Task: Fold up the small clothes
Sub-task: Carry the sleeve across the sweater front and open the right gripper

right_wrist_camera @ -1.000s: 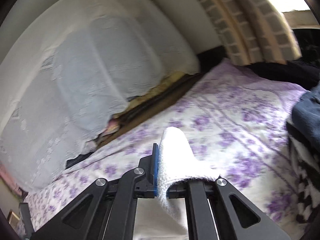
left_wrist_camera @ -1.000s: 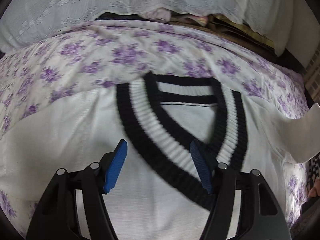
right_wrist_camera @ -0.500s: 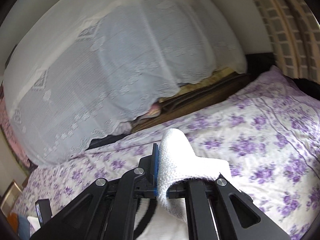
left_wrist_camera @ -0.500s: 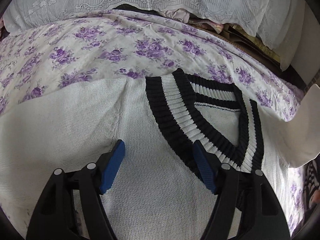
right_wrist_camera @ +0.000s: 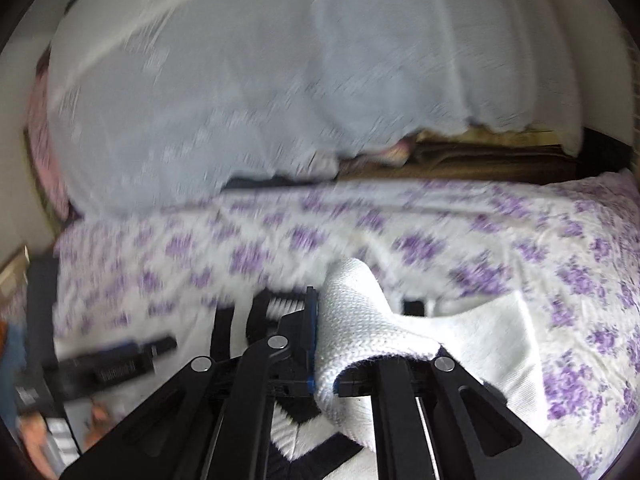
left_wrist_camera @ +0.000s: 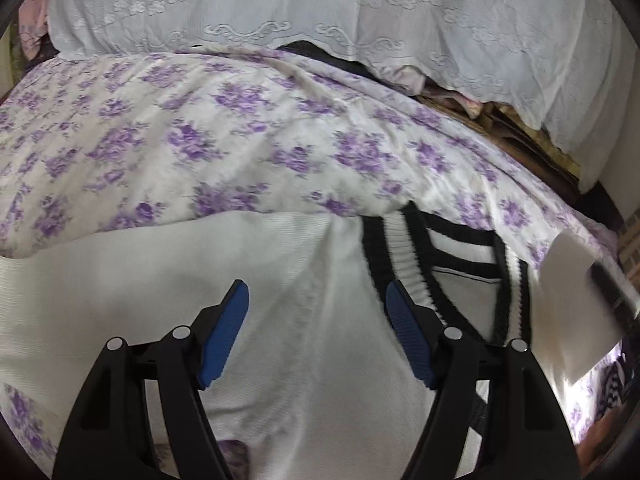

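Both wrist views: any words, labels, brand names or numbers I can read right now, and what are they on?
No text can be read in either view.
Left gripper: pale marks on its black body in the right wrist view, too blurred to read.
White sweater: black-striped collar, no tag or print visible.
Floral bedsheet and lace cover: patterns only, no lettering.

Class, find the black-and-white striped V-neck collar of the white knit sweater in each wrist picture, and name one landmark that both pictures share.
Left wrist: the collar lies right of centre, just beyond the left gripper's right-hand finger.
Right wrist: only a blurred bit of the collar shows at lower centre, left of the sweater sleeve pinched in the right gripper.
Shared landmark: the purple-flowered bedsheet.
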The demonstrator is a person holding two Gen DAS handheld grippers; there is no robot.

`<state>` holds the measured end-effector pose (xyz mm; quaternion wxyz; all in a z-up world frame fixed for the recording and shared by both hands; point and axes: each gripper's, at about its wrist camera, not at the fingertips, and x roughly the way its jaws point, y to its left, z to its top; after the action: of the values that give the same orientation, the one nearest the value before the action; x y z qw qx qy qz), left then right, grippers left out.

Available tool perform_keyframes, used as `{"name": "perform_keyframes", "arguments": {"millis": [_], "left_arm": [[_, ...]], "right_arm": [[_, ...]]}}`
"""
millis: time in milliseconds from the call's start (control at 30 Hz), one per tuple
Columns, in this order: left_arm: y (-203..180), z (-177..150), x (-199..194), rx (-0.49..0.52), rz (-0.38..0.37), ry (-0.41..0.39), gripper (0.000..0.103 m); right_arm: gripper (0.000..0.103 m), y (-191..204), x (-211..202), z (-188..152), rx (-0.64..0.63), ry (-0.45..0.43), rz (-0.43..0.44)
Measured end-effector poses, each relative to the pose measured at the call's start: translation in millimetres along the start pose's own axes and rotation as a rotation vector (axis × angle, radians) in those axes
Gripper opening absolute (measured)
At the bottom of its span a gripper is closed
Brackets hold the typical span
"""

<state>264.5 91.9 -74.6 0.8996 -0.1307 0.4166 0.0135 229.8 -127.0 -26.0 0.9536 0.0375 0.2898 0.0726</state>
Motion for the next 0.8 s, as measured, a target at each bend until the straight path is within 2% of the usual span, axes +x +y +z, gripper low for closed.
{"name": "perform_keyframes", "arguments": {"millis": [33,67,100,133,200,267,400,500,600,700,800], "left_arm": [[2.3,1.0,1.7,-0.007,0.005,0.006,0.069],[4.6,1.6,3.5,-0.014,0.008,0.015,0.069],[6.2,2.3,4.7,-0.019,0.010,0.021,0.069],[7.7,1.6,5.7,-0.021,0.012,0.026,0.069],[8.3,-0.1,6.2,-0.016,0.022,0.029,0.070],[6.1,-1.1,7.2,-0.005,0.026,0.032,0.072],[2.4,-3.7,9.5,0.016,0.034,0.038,0.073],[-0.3,-5.2,11.4,0.023,0.037,0.045,0.074],[-2.5,-6.6,11.9,0.029,0.041,0.048,0.074],[-3.4,-6.9,9.7,0.036,0.050,0.038,0.075],[-2.2,-5.5,8.3,0.030,0.048,0.032,0.077]], "right_arm": [[0.016,12.0,14.3,-8.3,-0.057,0.081,0.002],[0.031,21.3,26.4,-17.8,-0.105,0.154,0.020],[0.036,29.0,34.9,-29.0,-0.144,0.212,0.042],[0.037,34.4,38.2,-38.1,-0.174,0.243,0.048],[0.046,39.6,32.5,-50.9,-0.224,0.253,0.052],[0.052,33.0,16.3,-53.1,-0.207,0.241,0.075],[0.053,0.2,-18.3,-52.6,-0.042,0.239,0.186],[0.053,-29.2,-33.3,-49.7,0.120,0.224,0.223],[0.053,-63.7,-16.8,-47.7,0.326,0.263,0.234],[0.052,-85.7,-5.8,-52.9,0.533,0.307,0.289],[0.052,-93.4,-16.9,-57.5,0.608,0.263,0.277]]}}
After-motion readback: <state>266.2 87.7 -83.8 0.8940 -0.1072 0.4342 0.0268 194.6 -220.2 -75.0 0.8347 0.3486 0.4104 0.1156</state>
